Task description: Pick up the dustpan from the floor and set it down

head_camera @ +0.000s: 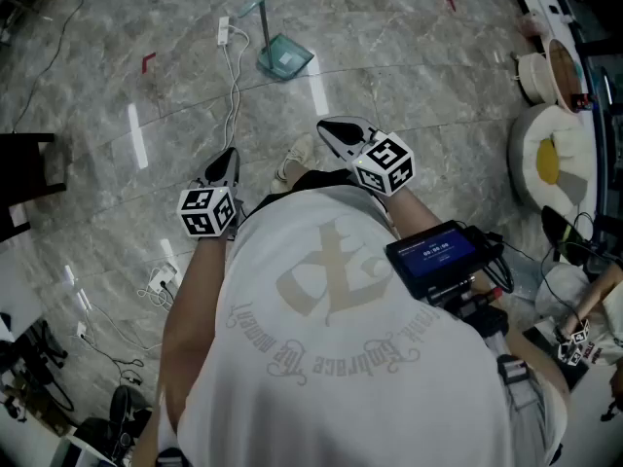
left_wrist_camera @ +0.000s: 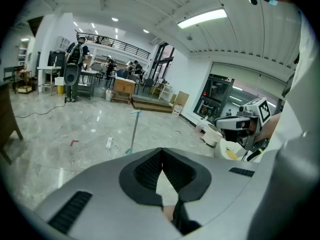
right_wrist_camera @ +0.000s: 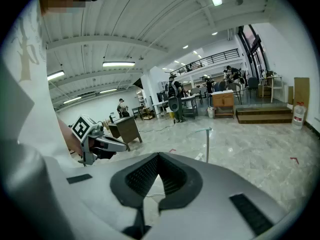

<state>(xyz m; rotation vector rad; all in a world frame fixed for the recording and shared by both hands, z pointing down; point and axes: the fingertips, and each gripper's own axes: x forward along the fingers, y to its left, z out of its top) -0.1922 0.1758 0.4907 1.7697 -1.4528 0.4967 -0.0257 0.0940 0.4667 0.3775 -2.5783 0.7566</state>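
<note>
Dustpan (head_camera: 284, 58) pickup hasn't begun! Left gripper (head_camera: 225, 163) has its jaws pressed together on nothing, and right gripper (head_camera: 336, 132) is likewise closed and empty. Both are held out in front of the person's chest, angled down. Ahead on the marble floor (head_camera: 419, 66), well apart from both, the greenish pan stands with its handle upright, near a white power strip (head_camera: 223, 33). All of it is left: reach, grip, lift, set down. Writing? The curved lettering on the white shirt (head_camera: 331, 358) is unreadable, and the small screen (head_camera: 431, 255) shows digits too tiny to read.
</note>
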